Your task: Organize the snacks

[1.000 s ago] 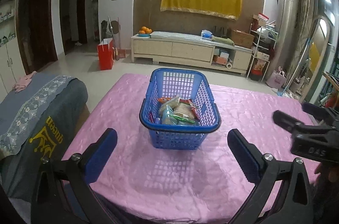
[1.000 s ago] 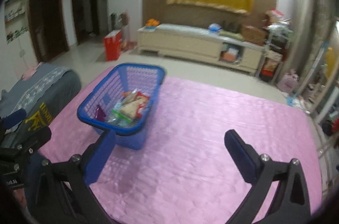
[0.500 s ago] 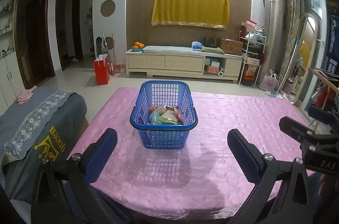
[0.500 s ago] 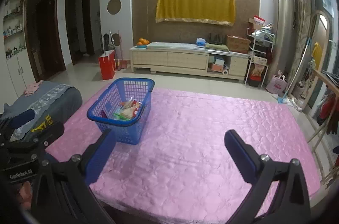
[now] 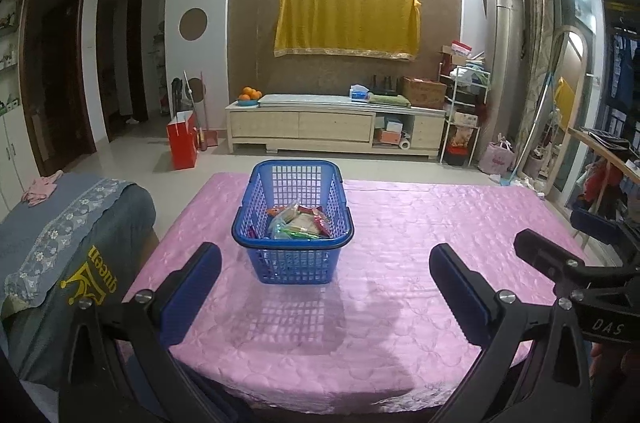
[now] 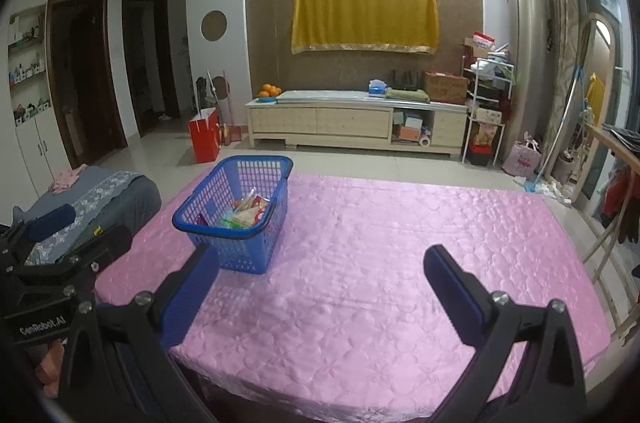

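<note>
A blue plastic basket (image 5: 294, 255) stands on the pink quilted table (image 5: 420, 223), holding several snack packets (image 5: 298, 223). My left gripper (image 5: 325, 269) hangs open over the table's near edge, just short of the basket, with nothing between its fingers. The right wrist view shows the same basket (image 6: 240, 251) at the left, with snack packets (image 6: 246, 213) inside. My right gripper (image 6: 320, 273) is open and empty above the table's near middle, to the right of the basket. Each gripper appears at the edge of the other's view.
A grey-blue covered seat (image 5: 60, 235) sits close to the table's left side. A drying rack (image 6: 612, 207) stands off the right edge. Beyond the table lie bare floor, a red bag (image 5: 182, 145) and a long wooden cabinet (image 5: 336, 129).
Both grippers have drawn back and risen away from the basket, which now looks smaller and farther. The basket and its packets have stayed put. Both stay open.
</note>
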A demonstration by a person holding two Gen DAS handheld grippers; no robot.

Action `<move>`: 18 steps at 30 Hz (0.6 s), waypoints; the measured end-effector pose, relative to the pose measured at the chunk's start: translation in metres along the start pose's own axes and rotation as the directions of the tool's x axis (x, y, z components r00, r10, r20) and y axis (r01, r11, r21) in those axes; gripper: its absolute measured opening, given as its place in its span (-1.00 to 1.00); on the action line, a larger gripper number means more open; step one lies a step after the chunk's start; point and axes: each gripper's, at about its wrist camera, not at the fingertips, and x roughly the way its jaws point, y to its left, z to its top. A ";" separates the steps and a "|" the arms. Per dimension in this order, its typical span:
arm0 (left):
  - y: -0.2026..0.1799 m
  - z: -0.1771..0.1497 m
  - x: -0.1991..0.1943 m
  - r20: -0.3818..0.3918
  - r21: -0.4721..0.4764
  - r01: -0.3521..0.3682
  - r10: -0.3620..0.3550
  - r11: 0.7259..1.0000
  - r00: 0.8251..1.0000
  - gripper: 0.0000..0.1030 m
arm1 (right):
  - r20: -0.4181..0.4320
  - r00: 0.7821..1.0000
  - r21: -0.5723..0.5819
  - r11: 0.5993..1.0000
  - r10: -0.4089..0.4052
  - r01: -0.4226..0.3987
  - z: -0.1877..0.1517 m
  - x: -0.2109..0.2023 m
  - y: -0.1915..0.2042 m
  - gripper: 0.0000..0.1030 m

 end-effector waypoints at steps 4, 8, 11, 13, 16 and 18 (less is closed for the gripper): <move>-0.001 -0.001 0.003 -0.004 0.005 -0.008 0.008 1.000 1.000 1.00 | -0.003 1.000 0.014 1.000 0.011 -0.011 -0.003 -0.001 -0.002 1.00; -0.001 -0.001 0.005 -0.011 -0.007 0.002 -0.002 1.000 1.000 1.00 | -0.006 1.000 0.018 1.000 0.013 -0.013 -0.004 -0.001 -0.004 1.00; -0.002 -0.001 0.004 -0.016 -0.008 0.012 -0.012 1.000 1.000 1.00 | -0.010 1.000 0.018 1.000 0.016 -0.016 -0.005 -0.001 -0.005 1.00; -0.003 -0.001 0.004 -0.017 0.002 0.013 -0.012 1.000 1.000 1.00 | -0.013 1.000 0.021 1.000 0.022 -0.022 -0.005 -0.001 -0.005 1.00; -0.003 -0.002 0.003 -0.010 0.003 0.007 -0.007 1.000 1.000 1.00 | -0.013 1.000 0.025 0.999 0.025 -0.025 -0.006 0.000 -0.005 1.00; -0.004 -0.002 0.002 -0.005 0.007 0.003 -0.003 1.000 1.000 1.00 | -0.017 0.999 0.029 0.999 0.028 -0.028 -0.006 0.000 -0.006 1.00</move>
